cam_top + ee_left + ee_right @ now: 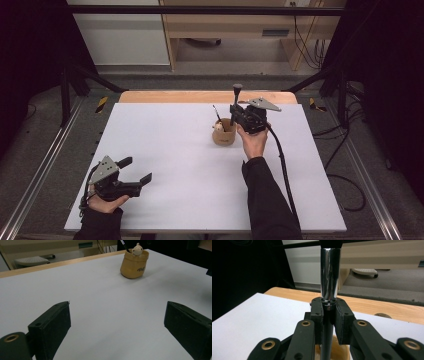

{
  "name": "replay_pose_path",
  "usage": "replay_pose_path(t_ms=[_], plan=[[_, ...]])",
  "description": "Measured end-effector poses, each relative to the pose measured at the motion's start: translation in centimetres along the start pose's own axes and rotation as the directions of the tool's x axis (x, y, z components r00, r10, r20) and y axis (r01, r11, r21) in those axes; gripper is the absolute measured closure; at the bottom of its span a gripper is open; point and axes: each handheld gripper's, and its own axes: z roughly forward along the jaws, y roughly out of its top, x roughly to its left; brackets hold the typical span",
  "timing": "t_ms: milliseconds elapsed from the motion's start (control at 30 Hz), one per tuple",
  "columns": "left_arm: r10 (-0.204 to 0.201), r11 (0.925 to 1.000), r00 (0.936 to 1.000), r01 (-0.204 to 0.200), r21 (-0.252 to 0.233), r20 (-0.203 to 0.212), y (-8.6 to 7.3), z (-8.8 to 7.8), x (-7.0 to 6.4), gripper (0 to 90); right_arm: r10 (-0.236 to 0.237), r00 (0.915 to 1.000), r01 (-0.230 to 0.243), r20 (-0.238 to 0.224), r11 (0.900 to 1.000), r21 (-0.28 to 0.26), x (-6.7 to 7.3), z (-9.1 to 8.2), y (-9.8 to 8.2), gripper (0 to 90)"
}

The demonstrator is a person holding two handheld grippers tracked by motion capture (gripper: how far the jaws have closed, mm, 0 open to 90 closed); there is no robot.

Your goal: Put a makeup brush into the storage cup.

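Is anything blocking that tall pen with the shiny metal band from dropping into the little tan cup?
Nothing visible blocks it. The right gripper is shut on the black pen with a chrome band, held upright over the tan cup. Inside are a thin black pen and a small cream figurine, leaving some room.

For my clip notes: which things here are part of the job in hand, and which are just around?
In the job:
right gripper, shut on the brush handle
tan holder cup

Just around:
left gripper, open, idle
white mat
cabinet behind
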Motion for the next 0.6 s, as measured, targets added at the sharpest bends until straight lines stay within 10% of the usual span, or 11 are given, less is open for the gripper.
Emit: replay_pose_path(t_ms=[600], plan=[[0.004,1.0000,1.0000,-0.004,-0.003,0.002,0.0,0.0,0.0,6.4,0.016,0.9998,-0.017,0.015,0.999,0.046,-0.1,2.0,-1.5,79.1]])
